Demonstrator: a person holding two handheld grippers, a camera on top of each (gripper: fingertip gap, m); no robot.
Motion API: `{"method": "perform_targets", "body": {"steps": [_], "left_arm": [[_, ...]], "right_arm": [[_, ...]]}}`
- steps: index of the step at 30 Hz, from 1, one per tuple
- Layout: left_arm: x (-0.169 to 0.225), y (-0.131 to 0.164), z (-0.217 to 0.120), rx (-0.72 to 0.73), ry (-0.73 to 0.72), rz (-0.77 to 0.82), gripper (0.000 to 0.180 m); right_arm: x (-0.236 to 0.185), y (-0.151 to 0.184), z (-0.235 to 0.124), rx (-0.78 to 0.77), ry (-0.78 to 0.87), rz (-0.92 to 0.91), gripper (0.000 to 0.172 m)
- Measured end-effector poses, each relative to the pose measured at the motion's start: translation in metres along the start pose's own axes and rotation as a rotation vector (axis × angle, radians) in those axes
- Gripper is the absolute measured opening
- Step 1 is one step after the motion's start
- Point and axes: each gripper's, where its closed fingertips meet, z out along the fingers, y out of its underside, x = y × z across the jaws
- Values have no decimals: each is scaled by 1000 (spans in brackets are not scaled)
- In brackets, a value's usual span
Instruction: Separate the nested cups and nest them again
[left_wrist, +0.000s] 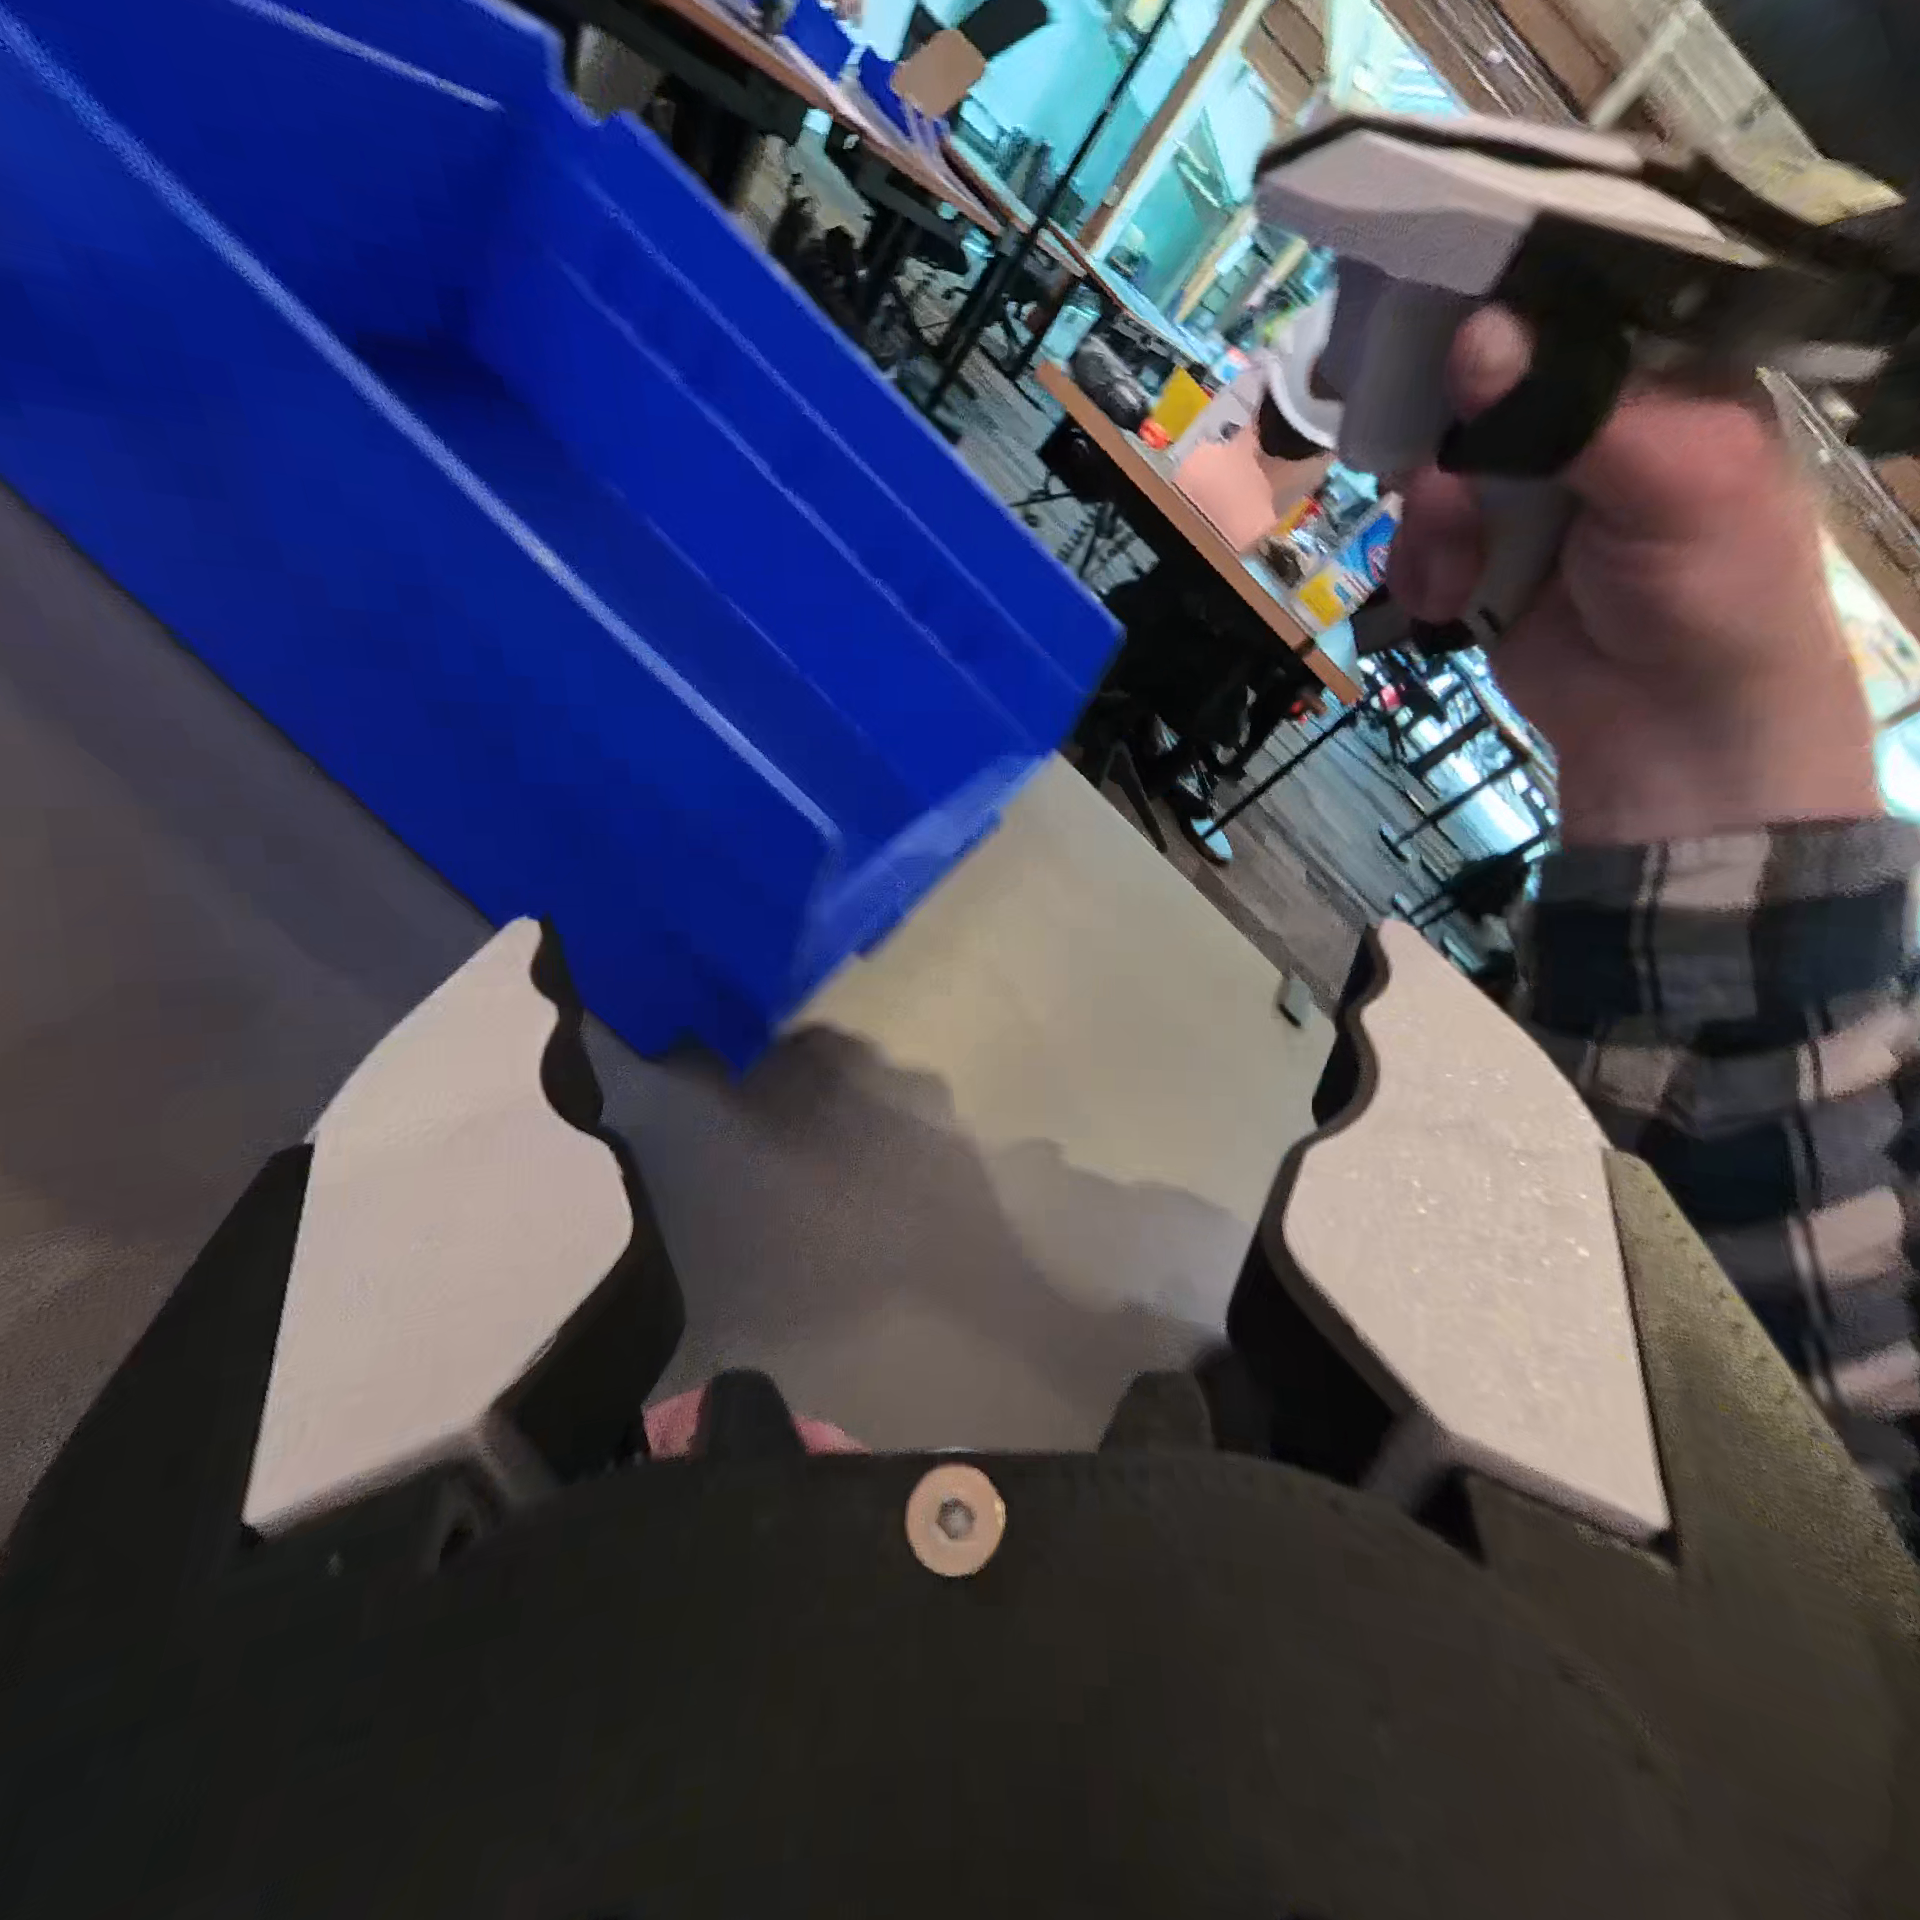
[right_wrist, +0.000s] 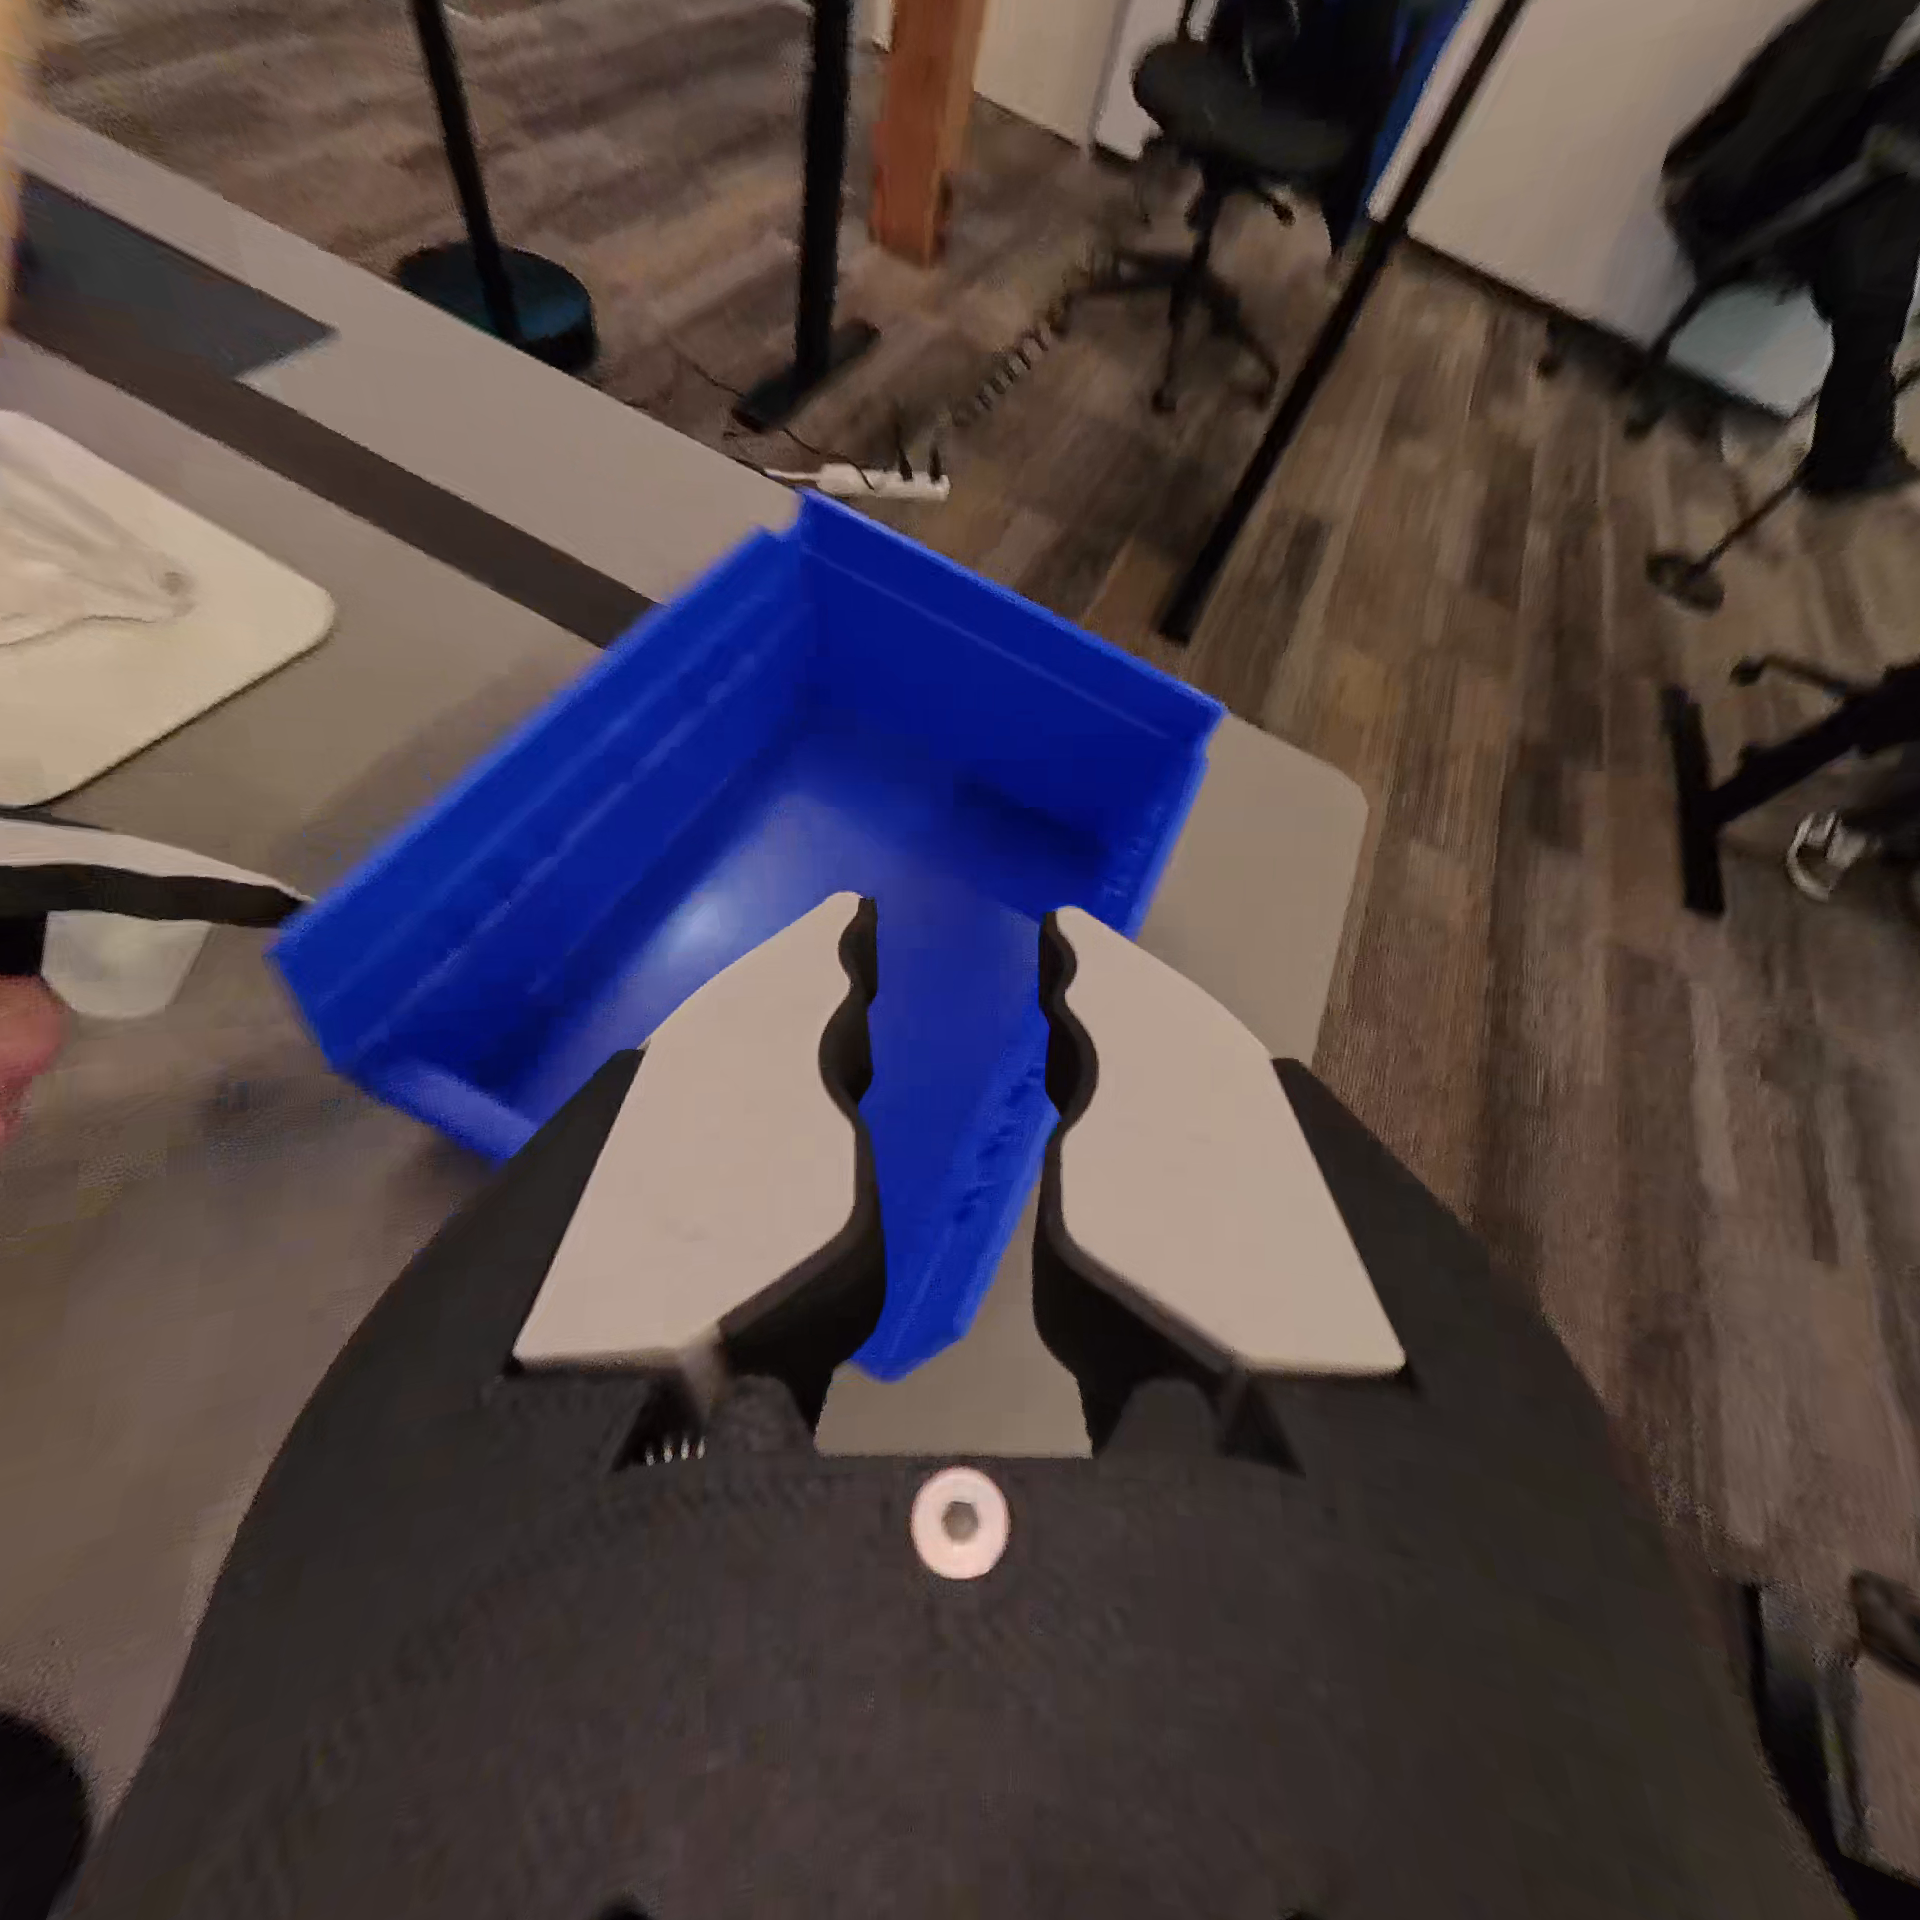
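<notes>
Blue bin (left_wrist: 540, 499) — far end cut off by the left wrist view's top-left edge, outline motion-blurred. Beside the bin in the right wrist view, a pale cup-like object (right_wrist: 120, 971) sits part-hidden under a claw finger (right_wrist: 135, 883) — identity indeterminate.

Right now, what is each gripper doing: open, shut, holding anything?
Left gripper: wide open, holding nothing.
Right gripper: partly open above the blue bin, holding nothing.
</notes>
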Motion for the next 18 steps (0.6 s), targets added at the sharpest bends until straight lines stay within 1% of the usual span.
{"method": "perform_targets", "body": {"steps": [2, 4, 5, 6, 8, 10, 13, 15, 17, 18], "left_arm": [[22, 7, -40, -10, 28, 132, 130], [34, 6, -90, -6, 40, 272, 121], [35, 2, -118, 0, 31, 330, 116], [28, -3, -147, 6, -12, 380, 117], [0, -15, -211, 16, -146, 475, 117], [-38, -28, -281, 11, -295, 545, 119], [-110, -38, -402, -48, -607, 591, 121], [-150, -32, -485, -72, -792, 543, 125], [-189, -9, -557, -157, -965, 510, 130], [-204, 6, -585, -198, -1024, 478, 130]], "right_arm": [[-29, -13, -18, 41, -11, -68, 30], [-62, -20, -31, 73, -47, -119, 29], [-76, -21, -37, 80, -56, -139, 29], [-88, -22, -41, 91, -62, -163, 29], [-115, -24, -48, 114, -91, -204, 30], [-137, -29, -52, 144, -121, -226, 28], [-171, -48, -55, 224, -187, -281, 28], [-190, -65, -53, 275, -228, -318, 27], [-208, -87, -50, 332, -278, -327, 27], [-215, -98, -47, 363, -299, -330, 26]]}}
